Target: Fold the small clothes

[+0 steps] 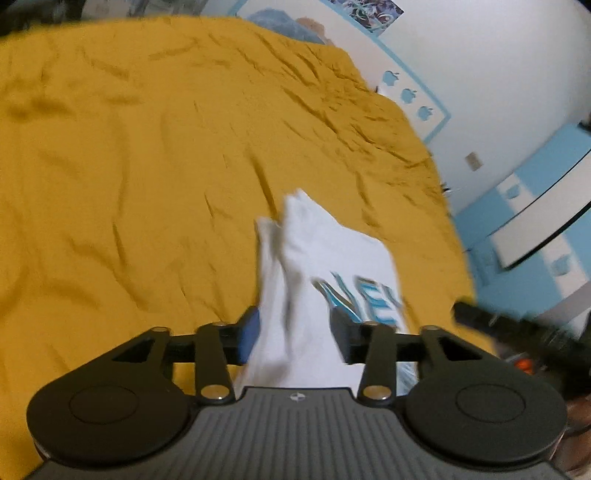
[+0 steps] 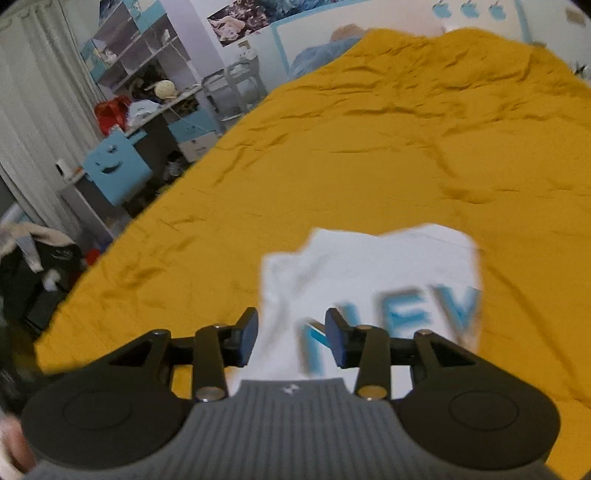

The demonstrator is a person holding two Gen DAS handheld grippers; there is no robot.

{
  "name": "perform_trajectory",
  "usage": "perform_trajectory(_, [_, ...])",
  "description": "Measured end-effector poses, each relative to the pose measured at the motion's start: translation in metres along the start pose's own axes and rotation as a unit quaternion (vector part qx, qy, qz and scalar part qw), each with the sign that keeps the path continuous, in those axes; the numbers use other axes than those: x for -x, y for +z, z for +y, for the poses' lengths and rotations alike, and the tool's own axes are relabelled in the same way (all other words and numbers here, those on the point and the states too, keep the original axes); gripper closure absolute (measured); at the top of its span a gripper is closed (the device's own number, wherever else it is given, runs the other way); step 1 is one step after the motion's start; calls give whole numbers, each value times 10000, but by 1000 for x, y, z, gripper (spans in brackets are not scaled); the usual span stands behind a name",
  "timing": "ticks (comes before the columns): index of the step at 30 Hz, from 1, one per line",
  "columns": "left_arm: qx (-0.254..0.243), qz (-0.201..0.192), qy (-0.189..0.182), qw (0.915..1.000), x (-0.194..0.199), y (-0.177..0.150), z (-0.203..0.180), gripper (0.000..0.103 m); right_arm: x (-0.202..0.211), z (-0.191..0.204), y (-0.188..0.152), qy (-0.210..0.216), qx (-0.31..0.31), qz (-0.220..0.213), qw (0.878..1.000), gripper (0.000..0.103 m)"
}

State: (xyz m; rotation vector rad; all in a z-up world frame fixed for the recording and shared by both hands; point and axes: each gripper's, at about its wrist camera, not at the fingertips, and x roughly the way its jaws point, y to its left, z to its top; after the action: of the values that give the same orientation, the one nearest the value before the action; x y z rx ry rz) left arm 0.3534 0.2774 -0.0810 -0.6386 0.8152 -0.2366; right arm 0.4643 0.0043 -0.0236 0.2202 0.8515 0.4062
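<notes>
While my left gripper (image 1: pixel 295 334) points down at a slant over the bed, its 2 blue-padded fingers (image 1: pixel 249 338) stand spread apart, and the white garment (image 1: pixel 325 254) runs up between them without either pad clearly pressing it; the picture is too smeared for me to say whether the cloth brushes a pad. From that gap the white cloth stretches away from me as a narrow bunched fold, then widens to the right where blue letters show, and lies on the mustard-yellow bedspread (image 1: pixel 129 166). At the right edge of my left view I see the black body of my other tool, blurred, just beside the garment.

My right gripper (image 2: pixel 291 338) is tilted downward in much the same way, and its 2 fingers (image 2: pixel 338 341) are also parted, with nothing pinched. Beneath and between them is the same white garment (image 2: pixel 369 266), its blue lettering blurred, its far edge folded back and uneven. It rests near my edge of the bedspread (image 2: pixel 369 155), which is creased all over and fills most of the view.

Farther out on the left of my right view stand a cluttered desk (image 2: pixel 155 110) with shelves above it, a blue box (image 2: pixel 116 168) and a pale curtain (image 2: pixel 37 110). Beyond the bed's far end is a white wall with blue apple shapes (image 2: pixel 469 9).
</notes>
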Motion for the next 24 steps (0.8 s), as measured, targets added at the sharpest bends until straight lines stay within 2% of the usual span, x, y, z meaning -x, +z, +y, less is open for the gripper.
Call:
perform_trajectory(4, [177, 131, 20, 9998, -8, -21, 9, 49, 28, -27, -48, -356, 215, -5, 9991, 61])
perform_trajectory(9, [425, 208, 82, 9988, -24, -35, 17, 49, 38, -52, -107, -820, 435, 219, 9954, 60])
perform_trajectory(11, [445, 161, 210, 9987, -28, -41, 16, 56, 38, -59, -128, -869, 451, 335, 9946, 60])
perform_trajectory(13, [445, 109, 303, 9985, -31, -46, 19, 75, 31, -62, -141, -910, 469, 426, 9938, 61])
perform_trajectory(14, [499, 100, 313, 9982, -33, -45, 22, 78, 26, -61, -146, -987, 511, 476, 9927, 61])
perform_trajectory(15, [528, 102, 324, 9980, -33, -44, 23, 85, 23, -60, -149, -1011, 561, 465, 9922, 61])
perform_trajectory(16, [527, 75, 364, 9979, -32, -44, 24, 90, 19, -59, -151, -987, 601, 411, 9925, 65])
perform_trajectory(17, [493, 25, 406, 9980, -31, -44, 23, 91, 15, -59, -152, -968, 632, 368, 9926, 80])
perform_trajectory(18, [459, -8, 420, 9981, -30, -45, 22, 93, 10, -59, -151, -1030, 621, 386, 9920, 101])
perform_trajectory(20, [300, -94, 557, 9980, -25, -46, 16, 94, 6, -61, -149, -1170, 553, 391, 9908, 103])
perform_trajectory(24, [-119, -46, 987, 9950, -24, -45, -1, 94, 26, -55, -143, -1104, 706, 152, 9913, 103])
